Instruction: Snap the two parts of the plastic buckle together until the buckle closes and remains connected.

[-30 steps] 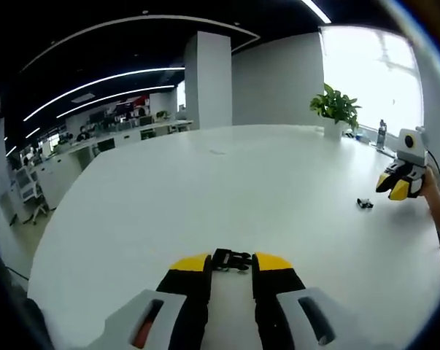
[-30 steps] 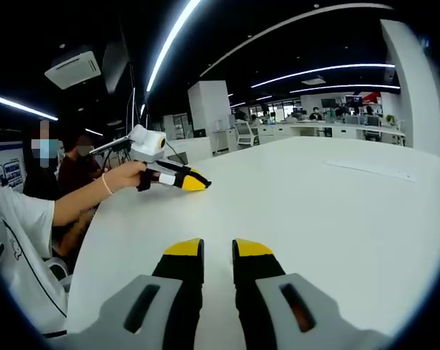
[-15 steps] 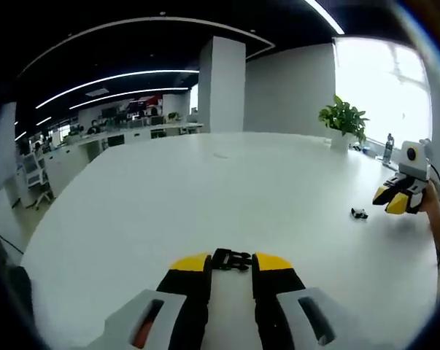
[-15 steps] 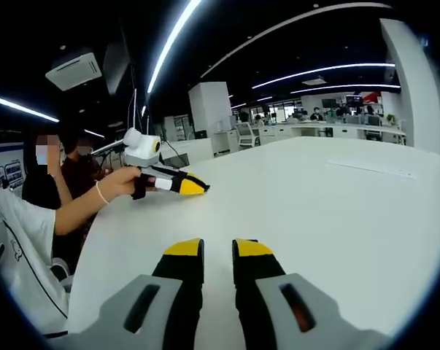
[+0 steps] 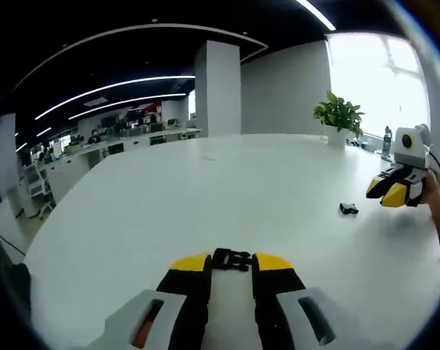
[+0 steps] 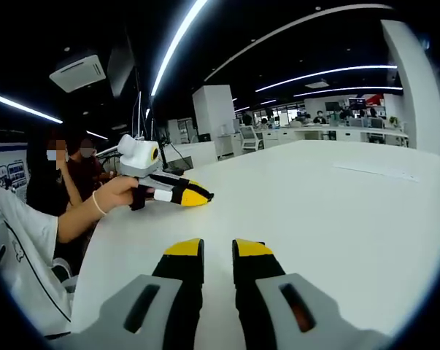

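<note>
One black buckle part (image 5: 230, 259) sits between the yellow tips of my left gripper (image 5: 230, 264), which is shut on it just above the white table (image 5: 205, 189). The other black buckle part (image 5: 348, 208) lies loose on the table at the right. My right gripper (image 5: 390, 192) hovers just right of that part, about a finger's length away. In the right gripper view, my right gripper (image 6: 218, 251) is open by a narrow gap with nothing between its fingers. My left gripper (image 6: 196, 197), held by a person's hand (image 6: 125, 193), shows at the left, low over the table.
A potted plant (image 5: 338, 113) and a bottle (image 5: 387, 140) stand at the table's far right edge. A white pillar (image 5: 218, 87) rises behind the table. Seated people (image 6: 55, 189) are at the left edge of the table in the right gripper view.
My left gripper has dropped slightly toward the table with the buckle part still in it. The left gripper view has shifted a little; the loose part has stayed put.
</note>
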The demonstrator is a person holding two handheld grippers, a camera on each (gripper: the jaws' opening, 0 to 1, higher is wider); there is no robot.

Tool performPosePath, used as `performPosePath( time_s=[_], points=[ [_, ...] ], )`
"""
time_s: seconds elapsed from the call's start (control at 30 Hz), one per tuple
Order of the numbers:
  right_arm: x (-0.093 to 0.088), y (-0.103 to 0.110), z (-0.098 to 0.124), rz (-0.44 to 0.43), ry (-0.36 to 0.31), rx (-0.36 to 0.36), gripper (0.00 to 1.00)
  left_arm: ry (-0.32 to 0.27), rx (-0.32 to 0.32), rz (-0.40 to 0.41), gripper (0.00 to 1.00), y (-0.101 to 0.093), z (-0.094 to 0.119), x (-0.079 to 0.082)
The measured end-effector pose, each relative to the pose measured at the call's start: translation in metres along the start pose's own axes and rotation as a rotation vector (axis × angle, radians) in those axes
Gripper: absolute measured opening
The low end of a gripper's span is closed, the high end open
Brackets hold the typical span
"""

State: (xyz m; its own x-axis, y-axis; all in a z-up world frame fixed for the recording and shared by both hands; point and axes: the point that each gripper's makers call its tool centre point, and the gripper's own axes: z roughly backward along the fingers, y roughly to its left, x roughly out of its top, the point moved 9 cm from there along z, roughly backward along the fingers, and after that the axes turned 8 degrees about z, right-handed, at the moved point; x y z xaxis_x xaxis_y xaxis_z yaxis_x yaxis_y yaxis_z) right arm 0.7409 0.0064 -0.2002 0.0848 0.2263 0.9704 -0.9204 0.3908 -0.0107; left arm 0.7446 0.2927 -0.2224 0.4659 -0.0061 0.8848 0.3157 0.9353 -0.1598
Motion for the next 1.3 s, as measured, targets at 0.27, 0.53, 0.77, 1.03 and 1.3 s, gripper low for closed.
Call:
performPosePath(
  time_s=[0.27, 0.53, 0.77, 1.03, 1.3],
  points=[
    [-0.001, 0.002, 0.004, 0.000, -0.006, -0.007, 0.15, 0.018, -0.028, -0.062, 0.31, -0.022, 0.007, -0.004],
    [0.002, 0.004, 0.007, 0.007, -0.010, -0.008, 0.15, -0.018, -0.047, -0.070, 0.33, -0.024, 0.013, 0.005],
    [0.002, -0.003, 0.009, 0.012, -0.006, -0.020, 0.15, -0.026, -0.152, -0.064, 0.34, -0.014, 0.013, 0.009],
    [-0.007, -0.014, 0.013, 0.020, 0.047, -0.045, 0.16, -0.014, -0.206, -0.125, 0.35, 0.000, 0.006, 0.010],
    [-0.008, -0.012, 0.011, 0.029, 0.076, -0.075, 0.19, 0.017, -0.301, -0.179, 0.34, 0.020, -0.003, 0.012]
  ],
)
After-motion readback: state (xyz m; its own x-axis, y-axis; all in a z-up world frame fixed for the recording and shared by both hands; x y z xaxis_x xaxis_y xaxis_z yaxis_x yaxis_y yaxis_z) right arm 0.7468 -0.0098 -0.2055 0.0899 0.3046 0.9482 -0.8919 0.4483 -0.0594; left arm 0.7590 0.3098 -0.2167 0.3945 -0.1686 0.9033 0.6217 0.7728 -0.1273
